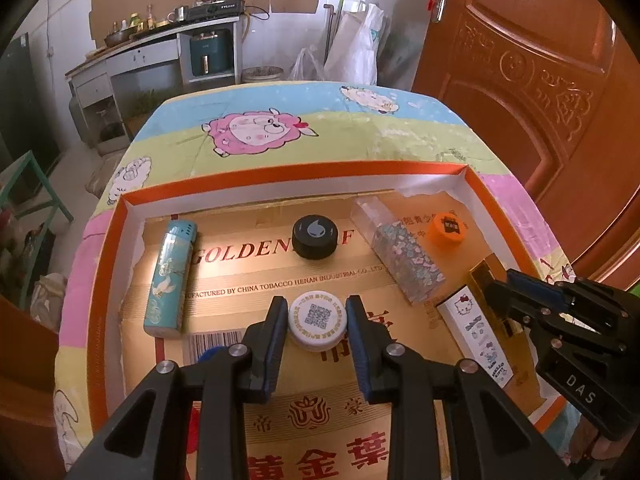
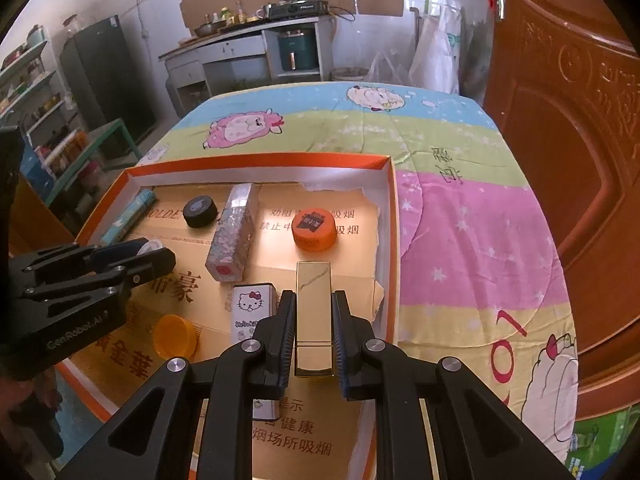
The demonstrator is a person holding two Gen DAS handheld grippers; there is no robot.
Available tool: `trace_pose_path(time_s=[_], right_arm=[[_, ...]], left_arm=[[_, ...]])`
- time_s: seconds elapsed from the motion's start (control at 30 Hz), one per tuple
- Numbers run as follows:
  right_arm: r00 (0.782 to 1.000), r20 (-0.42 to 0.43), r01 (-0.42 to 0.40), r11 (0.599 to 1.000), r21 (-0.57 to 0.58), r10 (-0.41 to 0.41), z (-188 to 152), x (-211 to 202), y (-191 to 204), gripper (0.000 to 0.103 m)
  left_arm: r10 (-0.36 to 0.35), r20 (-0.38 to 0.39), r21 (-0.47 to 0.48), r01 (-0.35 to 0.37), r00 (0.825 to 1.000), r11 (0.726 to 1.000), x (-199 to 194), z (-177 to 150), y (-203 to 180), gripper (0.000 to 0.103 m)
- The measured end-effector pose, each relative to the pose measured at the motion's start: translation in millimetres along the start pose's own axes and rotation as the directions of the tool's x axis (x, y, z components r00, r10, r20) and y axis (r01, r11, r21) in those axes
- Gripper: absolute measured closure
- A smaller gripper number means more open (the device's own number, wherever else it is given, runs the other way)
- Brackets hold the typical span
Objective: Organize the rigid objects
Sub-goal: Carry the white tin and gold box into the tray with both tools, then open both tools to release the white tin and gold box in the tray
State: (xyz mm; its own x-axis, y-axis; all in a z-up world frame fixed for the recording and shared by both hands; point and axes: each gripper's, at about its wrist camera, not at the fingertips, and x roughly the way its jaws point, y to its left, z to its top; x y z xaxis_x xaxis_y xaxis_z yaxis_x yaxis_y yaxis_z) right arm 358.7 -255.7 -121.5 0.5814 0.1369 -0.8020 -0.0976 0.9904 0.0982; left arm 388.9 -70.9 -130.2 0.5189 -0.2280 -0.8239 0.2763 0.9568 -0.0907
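Gripping a white cap (image 1: 317, 321) with the left gripper (image 1: 317, 312), the right gripper (image 2: 313, 322) is clamping a gold bar (image 2: 314, 316); both should lower level into the tray (image 1: 108, 264).

We see a tray (image 1: 132, 216) on the surface (image 1: 280, 152). In it, a lighter (image 1: 170, 276) lies left, a cap (image 1: 314, 237) behind centre, a patterned box (image 1: 404, 264) right of it, another cap (image 1: 447, 229) far right.
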Motion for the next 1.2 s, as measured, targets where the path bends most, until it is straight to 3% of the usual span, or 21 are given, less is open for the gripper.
trace_pose_path(time_s=[0.37,0.5,0.83,1.03,1.1,1.2], right_arm=[[1.0,-0.009,0.019,1.0,-0.007,-0.019,-2,5,2,0.085],[1.0,-0.006,0.026,1.0,-0.007,-0.026,-2,5,4,0.084],[0.999,0.025,0.039,0.999,-0.008,-0.038,-1,-3,5,0.082],[0.999,0.028,0.037,0.999,0.003,-0.037,-3,-8,4,0.07],[0.999,0.031,0.041,0.999,0.006,-0.041,-4,-10,4,0.052],[0.998,0.04,0.038,0.999,0.014,-0.039,-5,-16,5,0.044]], left_arm=[[0.001,0.024,0.019,-0.002,1.0,1.0,3,-6,-2,0.071],[-0.039,0.032,0.013,0.038,0.999,0.999,1,-6,-2,0.058],[-0.033,0.04,0.005,0.033,0.999,0.999,-3,-5,-1,0.053],[-0.031,0.052,0.006,0.03,0.998,1.0,-10,-6,-2,0.053],[-0.03,0.055,0.006,0.03,0.998,1.0,-13,-7,-2,0.053],[-0.03,0.062,0.005,0.03,0.998,1.0,-18,-9,-3,0.053]])
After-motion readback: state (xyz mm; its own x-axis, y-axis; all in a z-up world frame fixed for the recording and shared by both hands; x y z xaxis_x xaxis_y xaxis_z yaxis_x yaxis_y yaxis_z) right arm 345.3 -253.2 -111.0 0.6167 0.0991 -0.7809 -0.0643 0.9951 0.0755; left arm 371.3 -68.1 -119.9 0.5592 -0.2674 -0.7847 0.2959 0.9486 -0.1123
